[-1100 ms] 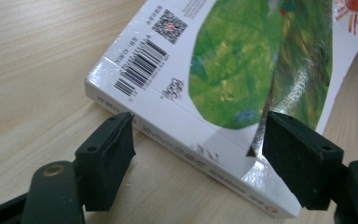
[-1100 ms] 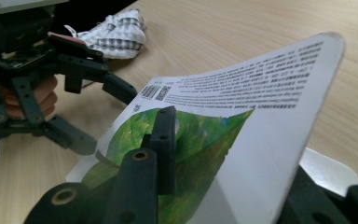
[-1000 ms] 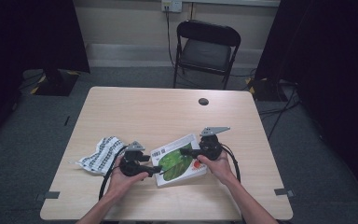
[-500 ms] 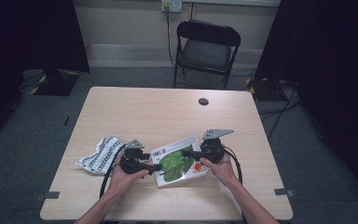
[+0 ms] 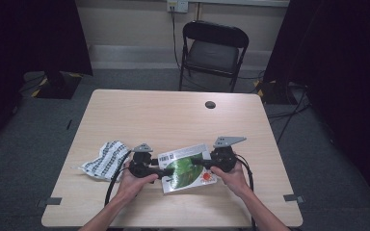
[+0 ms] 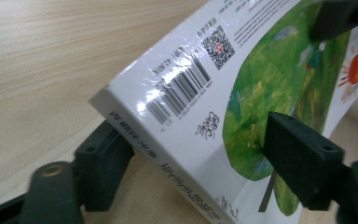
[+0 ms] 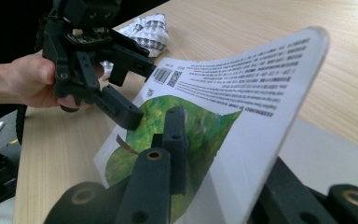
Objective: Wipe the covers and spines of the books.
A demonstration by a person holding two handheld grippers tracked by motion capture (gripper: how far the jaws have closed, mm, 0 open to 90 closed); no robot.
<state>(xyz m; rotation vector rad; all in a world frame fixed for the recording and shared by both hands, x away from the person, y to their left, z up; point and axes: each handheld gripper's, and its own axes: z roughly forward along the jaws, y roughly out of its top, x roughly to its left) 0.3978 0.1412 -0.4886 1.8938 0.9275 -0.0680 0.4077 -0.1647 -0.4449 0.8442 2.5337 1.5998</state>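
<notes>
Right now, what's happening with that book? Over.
Left gripper clamps book at spine. Right gripper pinches cover, lifted. Patterned cloth apart, left. Nothing blocking.

book (image 6: 242, 88) corner cut off, its small print unreadable

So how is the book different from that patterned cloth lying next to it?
The book is stiff and glossy, white with a green picture and a barcode; the cloth is soft and crumpled, white with a dark pattern. The book is gripped by the left tongs at its spine and the right tongs on its cover, which is lifted; the cloth lies loose and untouched. Both are on the table.
</notes>
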